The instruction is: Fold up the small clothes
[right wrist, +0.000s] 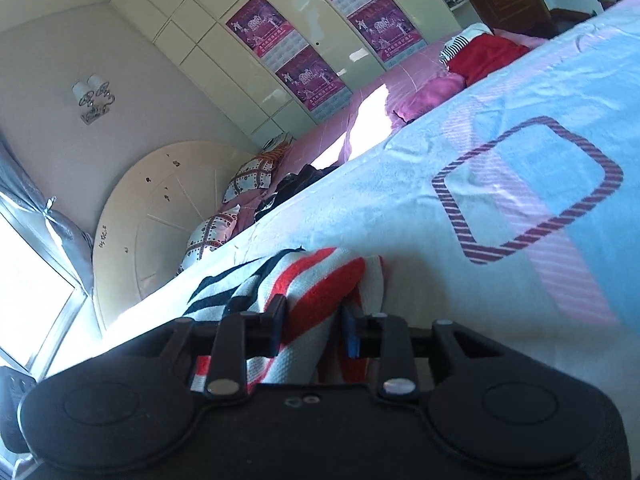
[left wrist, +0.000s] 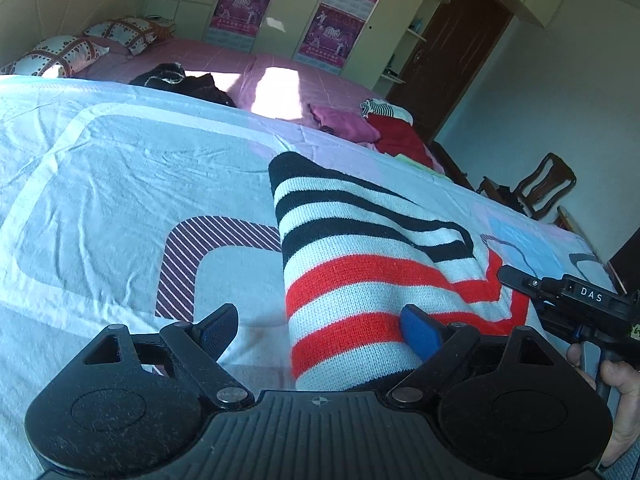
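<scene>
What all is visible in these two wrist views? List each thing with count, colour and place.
Striped sweater: one, white with black and red stripes, on the sheet near both claws.
Sheet: one, pale blue with striped squares, covering the near bed.
Pillows: two, white with red-brown pattern, at the head of the pink bed.
Dark clothes: one heap, black, on the pink bed.
Pink garment: one, beside a red garment, far edge.
Posters: several, purple, on the cream wardrobe.
Chair: one, dark wood, by the wall.
Left claw: open, straddling the sweater's edge.
Right claw: shut on the sweater.
</scene>
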{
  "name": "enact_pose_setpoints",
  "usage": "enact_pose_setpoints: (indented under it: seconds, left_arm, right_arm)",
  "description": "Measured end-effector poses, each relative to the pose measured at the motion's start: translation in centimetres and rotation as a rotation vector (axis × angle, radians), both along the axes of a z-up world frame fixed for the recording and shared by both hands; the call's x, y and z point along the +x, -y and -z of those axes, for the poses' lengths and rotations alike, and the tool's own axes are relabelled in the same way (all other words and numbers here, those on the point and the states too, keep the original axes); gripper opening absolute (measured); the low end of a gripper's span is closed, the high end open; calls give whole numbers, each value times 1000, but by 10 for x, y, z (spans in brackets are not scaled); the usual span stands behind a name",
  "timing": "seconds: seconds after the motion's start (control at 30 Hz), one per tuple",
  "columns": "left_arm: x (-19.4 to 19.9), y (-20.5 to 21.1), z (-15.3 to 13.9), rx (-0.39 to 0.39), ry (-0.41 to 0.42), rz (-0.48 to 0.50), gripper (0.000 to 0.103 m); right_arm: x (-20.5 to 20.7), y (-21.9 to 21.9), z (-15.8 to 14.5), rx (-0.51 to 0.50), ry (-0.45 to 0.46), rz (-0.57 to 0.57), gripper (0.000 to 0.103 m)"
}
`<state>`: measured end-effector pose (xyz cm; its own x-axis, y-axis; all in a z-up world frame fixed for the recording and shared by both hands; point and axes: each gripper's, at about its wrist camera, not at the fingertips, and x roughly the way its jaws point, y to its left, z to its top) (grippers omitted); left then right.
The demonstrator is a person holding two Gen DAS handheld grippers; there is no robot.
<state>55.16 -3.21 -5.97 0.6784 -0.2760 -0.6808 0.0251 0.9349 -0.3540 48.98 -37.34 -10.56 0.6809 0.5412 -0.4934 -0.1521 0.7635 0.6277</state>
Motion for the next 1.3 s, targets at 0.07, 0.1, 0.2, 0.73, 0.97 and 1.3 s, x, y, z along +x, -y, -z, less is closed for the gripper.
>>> enact_pose_setpoints:
  seconds: [0.07, 0.1, 0.2, 0.73, 0.97, 1.3]
  left_arm:
    - [6, 1, 0, -1, -3, -2, 87]
    - [9, 2, 0, 1, -4, -2, 87]
    - [12, 5, -6, 5, 42, -17, 87]
    - [-11, -3, -10, -6, 28, 14, 90]
    - [-56, -13, -8, -56, 20, 9, 90]
    - [-70, -13, -5, -43, 11, 43, 90]
  right_arm:
    - [1, -5, -3, -59, 24, -14, 24]
    - [0, -9, -6, -107, 42, -19, 21]
    - [-5, -15, -15, -191, 87, -27, 13]
    - [-44, -3, -36, -134, -23, -29, 46]
    - [-131, 10, -36, 38, -99, 48, 40]
    - [-142, -15, -22, 42, -183, 145, 28]
